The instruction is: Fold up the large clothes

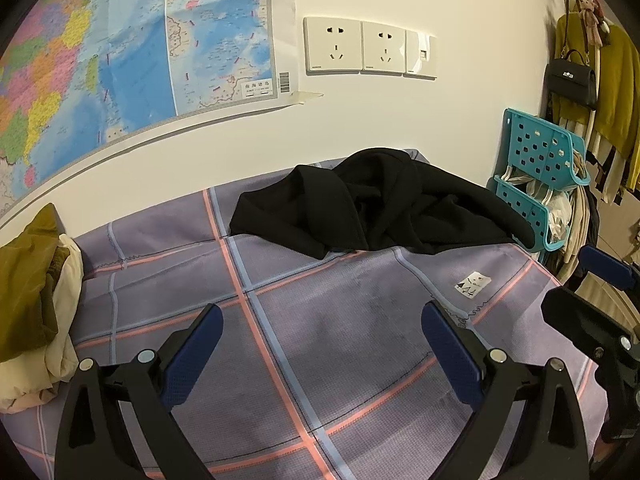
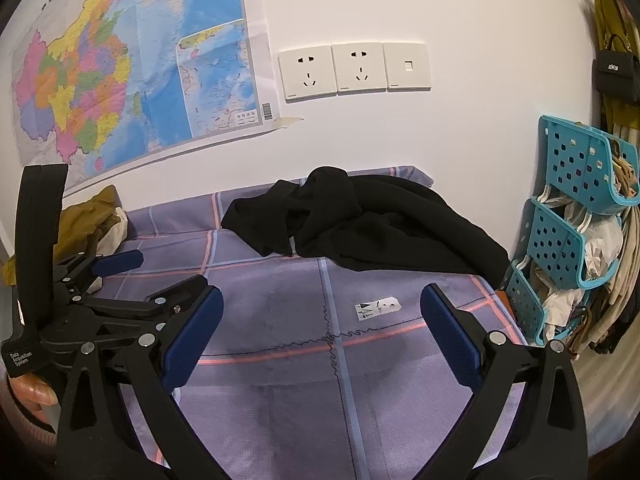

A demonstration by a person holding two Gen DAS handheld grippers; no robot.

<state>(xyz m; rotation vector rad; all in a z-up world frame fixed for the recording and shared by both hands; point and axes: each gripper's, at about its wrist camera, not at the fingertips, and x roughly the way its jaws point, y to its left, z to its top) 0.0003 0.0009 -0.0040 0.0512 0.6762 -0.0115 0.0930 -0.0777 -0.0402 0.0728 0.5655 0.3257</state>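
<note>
Against the wall, under the big glossy map (image 1: 120, 40), a bed spreads its lavender sheet (image 1: 320, 340), a woven weave crossed by pink and blue stripes. Toward the sheet's far edge lies the black garment (image 1: 380, 204), soft, matte, crumpled into loose folds, one flap hanging off the sheet's right side beside the perforated teal plastic baskets (image 1: 536, 184). Nearer than the garment, the left gripper (image 1: 322, 344) and right gripper (image 2: 322, 328) hover over bare sheet, blue-padded fingers (image 2: 196, 332) spread wide, holding nothing.
</note>
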